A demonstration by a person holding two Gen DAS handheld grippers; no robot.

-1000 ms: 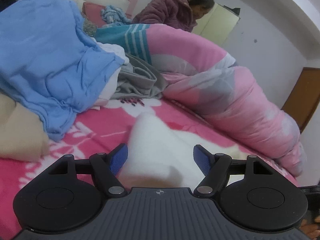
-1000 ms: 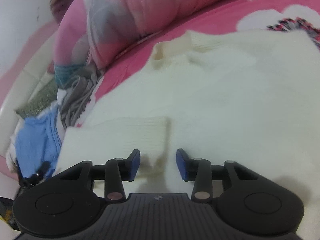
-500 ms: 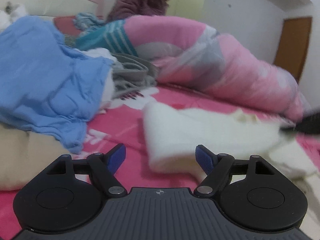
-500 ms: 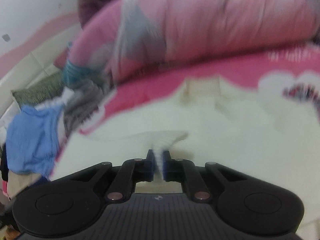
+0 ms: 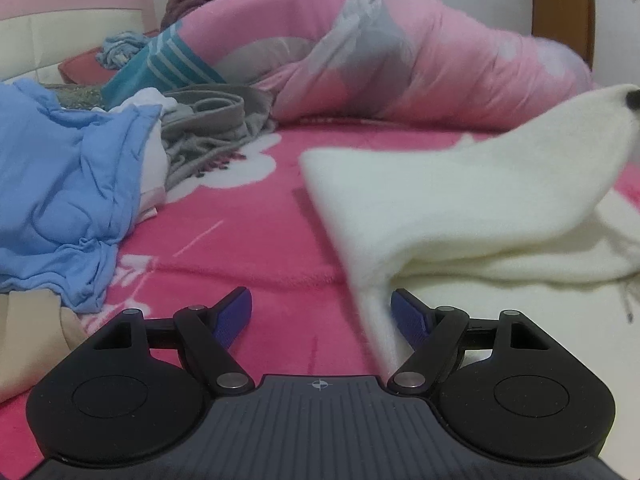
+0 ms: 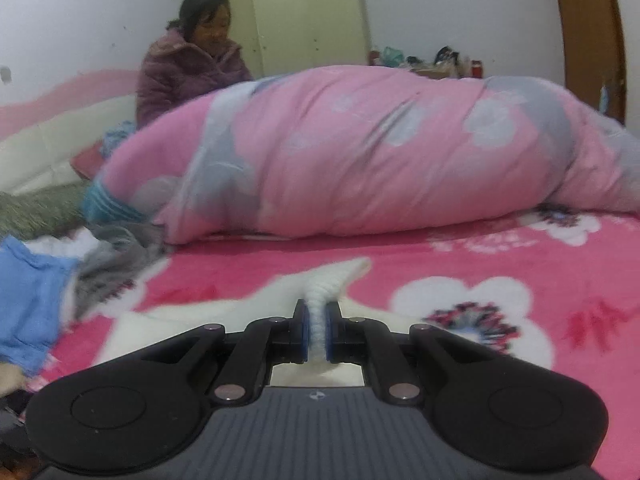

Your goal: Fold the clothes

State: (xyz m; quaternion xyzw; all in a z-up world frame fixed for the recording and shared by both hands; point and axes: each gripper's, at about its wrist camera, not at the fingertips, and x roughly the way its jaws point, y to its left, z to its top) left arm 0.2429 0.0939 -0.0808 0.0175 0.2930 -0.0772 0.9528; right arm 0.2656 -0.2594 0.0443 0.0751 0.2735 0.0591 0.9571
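A cream knitted sweater [image 5: 460,200] lies on the pink flowered bedspread [image 5: 248,240], one part of it raised and stretched up towards the right edge of the left wrist view. My left gripper [image 5: 321,314] is open just above the bedspread, the sweater's near edge running past its right fingertip [image 5: 408,316]. My right gripper [image 6: 316,334] is shut on a ribbed sleeve end of the sweater [image 6: 320,296], held above the bed. The rest of the sweater [image 6: 192,320] trails down to the left beneath it.
A rolled pink and grey quilt [image 6: 360,152] lies across the far side of the bed. A heap of clothes with a blue garment [image 5: 60,184] and grey garment [image 5: 208,128] sits at the left. A person in a purple jacket [image 6: 180,68] sits behind the quilt. A wooden door [image 6: 588,32] stands at the right.
My right gripper has shut on the sweater's ribbed sleeve and lifted it off the bed. The left gripper stayed open and swung right, its view now lower over the bedspread.
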